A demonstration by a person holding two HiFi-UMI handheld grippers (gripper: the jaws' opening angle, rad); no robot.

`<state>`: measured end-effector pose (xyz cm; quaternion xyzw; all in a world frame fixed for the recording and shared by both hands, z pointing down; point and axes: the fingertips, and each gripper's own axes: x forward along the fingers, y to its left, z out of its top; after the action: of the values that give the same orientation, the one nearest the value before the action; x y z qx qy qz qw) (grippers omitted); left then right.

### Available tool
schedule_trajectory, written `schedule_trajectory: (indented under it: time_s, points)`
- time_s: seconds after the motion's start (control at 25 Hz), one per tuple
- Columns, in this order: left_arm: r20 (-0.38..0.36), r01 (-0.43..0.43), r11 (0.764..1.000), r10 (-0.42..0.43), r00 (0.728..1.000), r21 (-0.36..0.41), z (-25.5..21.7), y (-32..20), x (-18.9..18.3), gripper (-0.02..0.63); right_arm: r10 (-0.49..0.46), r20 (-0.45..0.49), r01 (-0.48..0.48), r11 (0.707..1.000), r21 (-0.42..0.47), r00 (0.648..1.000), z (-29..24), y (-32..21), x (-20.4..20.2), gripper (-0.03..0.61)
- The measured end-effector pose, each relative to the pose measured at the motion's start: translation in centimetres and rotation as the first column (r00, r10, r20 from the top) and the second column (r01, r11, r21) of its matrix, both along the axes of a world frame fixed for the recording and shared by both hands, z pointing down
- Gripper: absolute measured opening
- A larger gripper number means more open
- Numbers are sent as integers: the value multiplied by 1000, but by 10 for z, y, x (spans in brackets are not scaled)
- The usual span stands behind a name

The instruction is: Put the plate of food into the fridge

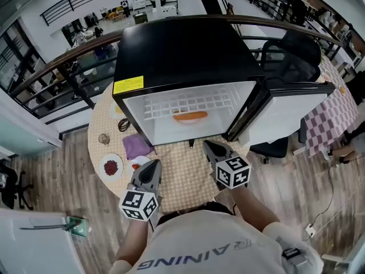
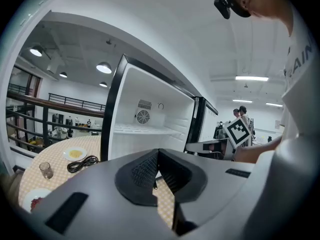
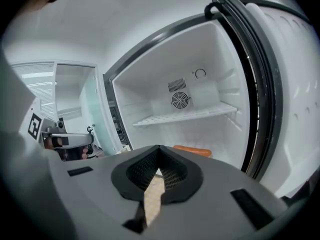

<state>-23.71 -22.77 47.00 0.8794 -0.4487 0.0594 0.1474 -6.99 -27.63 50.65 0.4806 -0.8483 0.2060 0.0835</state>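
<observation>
The black mini fridge (image 1: 182, 50) stands on the round table with its door (image 1: 285, 110) swung open to the right. An elongated orange food item (image 1: 191, 116) lies on the fridge floor under the white wire shelf (image 1: 188, 103); it also shows in the right gripper view as the orange food (image 3: 192, 150). A white plate of red food (image 1: 110, 167) sits on the table left of the fridge, also seen low left as the plate (image 2: 36, 199). My left gripper (image 1: 153, 165) and right gripper (image 1: 209, 146) hover over the table before the fridge, both shut and holding nothing.
A purple cloth (image 1: 137, 145), a small glass (image 1: 104, 138), a black cable (image 1: 124, 124) and a small plate of yellow food (image 2: 75, 154) lie on the checked table (image 1: 182, 170) left of the fridge. A black office chair (image 1: 291, 61) stands behind the door.
</observation>
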Motion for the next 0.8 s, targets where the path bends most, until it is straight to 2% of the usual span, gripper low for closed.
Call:
schedule_trajectory:
  time_s: [0.16, 0.4, 0.8]
  points:
    - [9, -19, 999, 19, 1000, 40, -15, 1, 12, 8, 15, 10, -15, 998, 58, 1000, -30, 15, 5, 20]
    - [12, -27, 997, 26, 1000, 78, -30, 2, 22, 8, 25, 14, -26, 995, 99, 1000, -50, 30, 11, 20]
    - [13, -8, 997, 7, 1000, 79, -28, 8, 21, 8, 52, 42, -55, 996, 72, 998, -46, 30, 17, 20]
